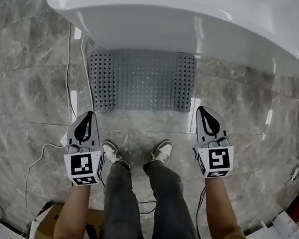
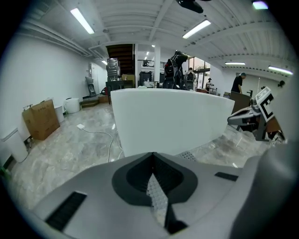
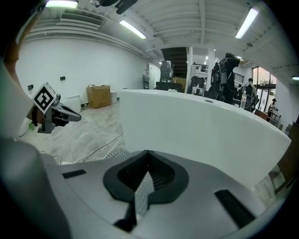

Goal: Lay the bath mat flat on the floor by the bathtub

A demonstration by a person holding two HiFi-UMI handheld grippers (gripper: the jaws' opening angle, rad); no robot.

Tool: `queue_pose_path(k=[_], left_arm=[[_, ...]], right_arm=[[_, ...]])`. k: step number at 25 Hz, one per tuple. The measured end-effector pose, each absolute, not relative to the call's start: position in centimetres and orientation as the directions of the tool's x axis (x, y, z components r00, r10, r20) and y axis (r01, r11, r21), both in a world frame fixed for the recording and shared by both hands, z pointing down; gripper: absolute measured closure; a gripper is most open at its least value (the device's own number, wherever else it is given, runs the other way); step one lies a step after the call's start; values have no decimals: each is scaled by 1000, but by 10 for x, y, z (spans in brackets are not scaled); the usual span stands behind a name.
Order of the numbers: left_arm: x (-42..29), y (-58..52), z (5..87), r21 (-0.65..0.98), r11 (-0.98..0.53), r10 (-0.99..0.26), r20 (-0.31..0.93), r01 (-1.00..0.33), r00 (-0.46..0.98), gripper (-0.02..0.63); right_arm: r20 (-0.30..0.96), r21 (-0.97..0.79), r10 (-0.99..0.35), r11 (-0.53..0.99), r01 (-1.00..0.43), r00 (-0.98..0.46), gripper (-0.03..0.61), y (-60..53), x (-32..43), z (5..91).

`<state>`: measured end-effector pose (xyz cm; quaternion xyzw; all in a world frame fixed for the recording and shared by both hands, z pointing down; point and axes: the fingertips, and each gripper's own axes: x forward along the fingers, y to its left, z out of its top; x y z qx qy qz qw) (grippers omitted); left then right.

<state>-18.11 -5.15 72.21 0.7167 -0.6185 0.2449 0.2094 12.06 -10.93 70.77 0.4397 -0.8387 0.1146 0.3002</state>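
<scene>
Grey perforated bath mat (image 1: 141, 81) lies flat on the marble floor (image 1: 25, 85), its far edge under the rim of the white bathtub (image 1: 182, 20). Left tool (image 1: 87, 120) and right tool (image 1: 206, 116) hover near its front corners, jaws pressed together, nothing gripped.

No legible text anywhere, seemingly

Head view down, gripper views twd tub (image 1: 179, 36)
</scene>
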Motion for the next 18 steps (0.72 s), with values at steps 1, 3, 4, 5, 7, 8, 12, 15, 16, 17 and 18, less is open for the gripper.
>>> queue_pose_path(k=[1, 3, 4, 5, 7, 8, 12, 15, 16, 17, 18], left_arm=[[-180, -54, 709, -4, -146, -790, 603, -989, 114, 611], [-178, -58, 684, -3, -141, -802, 587, -990, 112, 611], [-177, -60, 673, -2, -139, -807, 580, -990, 112, 611], [-174, -61, 661, 0, -139, -811, 574, -990, 113, 611], [-169, -60, 638, -1, -145, -816, 565, -989, 119, 611], [-167, -59, 628, -3, -150, -818, 562, -989, 122, 611], [-158, -58, 591, -2, -146, -828, 548, -989, 121, 611], [-148, -52, 564, 7, -147, -830, 542, -989, 128, 611], [-144, -49, 554, 10, -150, -832, 538, -989, 132, 611], [-140, -47, 544, 13, -153, -837, 531, -988, 137, 611], [-137, -45, 533, 17, -154, -842, 520, -988, 141, 611]], right_arm=[[600, 71, -670, 589, -805, -437, 574, -108, 121, 695], [595, 74, -671, 594, -801, -442, 574, -106, 121, 673], [593, 75, -672, 594, -801, -443, 574, -104, 122, 663], [592, 75, -674, 592, -802, -442, 574, -103, 123, 653], [591, 69, -676, 585, -808, -439, 574, -98, 126, 634], [593, 65, -676, 581, -812, -437, 574, -95, 128, 626], [593, 65, -683, 569, -820, -427, 574, -93, 139, 595], [588, 68, -687, 567, -821, -426, 574, -90, 144, 569], [588, 68, -688, 566, -822, -425, 574, -88, 146, 560], [586, 68, -691, 563, -824, -424, 574, -86, 148, 551], [582, 68, -695, 559, -826, -422, 574, -84, 150, 541]])
